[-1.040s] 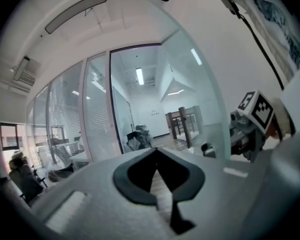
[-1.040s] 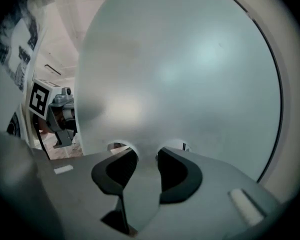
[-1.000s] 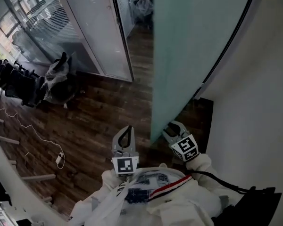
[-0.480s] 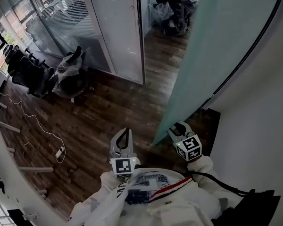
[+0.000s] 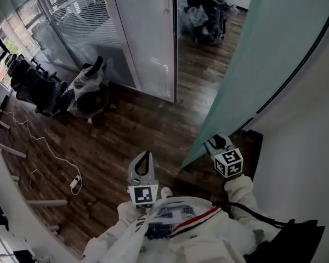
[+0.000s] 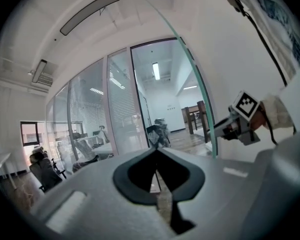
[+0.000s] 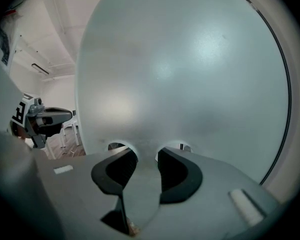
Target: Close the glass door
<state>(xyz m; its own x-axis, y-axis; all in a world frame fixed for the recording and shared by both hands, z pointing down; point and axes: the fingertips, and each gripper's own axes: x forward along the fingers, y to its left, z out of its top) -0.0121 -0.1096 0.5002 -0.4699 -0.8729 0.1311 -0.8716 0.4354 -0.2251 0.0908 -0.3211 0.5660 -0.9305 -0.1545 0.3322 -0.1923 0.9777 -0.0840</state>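
Observation:
The frosted, green-tinted glass door (image 5: 252, 64) slants from the top right down to the dark wood floor and stands ajar from the white wall. It fills the right gripper view (image 7: 190, 74). My right gripper (image 5: 218, 142) is at the door's free edge low down. Its jaws (image 7: 146, 151) straddle that edge, one on each face, closed on the pane. My left gripper (image 5: 144, 156) hangs over the floor left of the door with its tips together (image 6: 156, 150) and nothing between them. The left gripper view shows the door edge (image 6: 200, 99) and the right gripper (image 6: 225, 129) on it.
A glass partition with blinds (image 5: 148, 37) stands ahead. Plastic-wrapped office chairs (image 5: 90, 89) sit at its foot, and more chairs (image 5: 205, 12) stand beyond the opening. Black chairs (image 5: 33, 86) line the left. A cable with an adapter (image 5: 75, 182) lies on the floor. A white wall (image 5: 301, 147) is at right.
The door's free edge and my right gripper on it have swung to the right in the head view. The left gripper has moved along beside it, and more of the far room shows.

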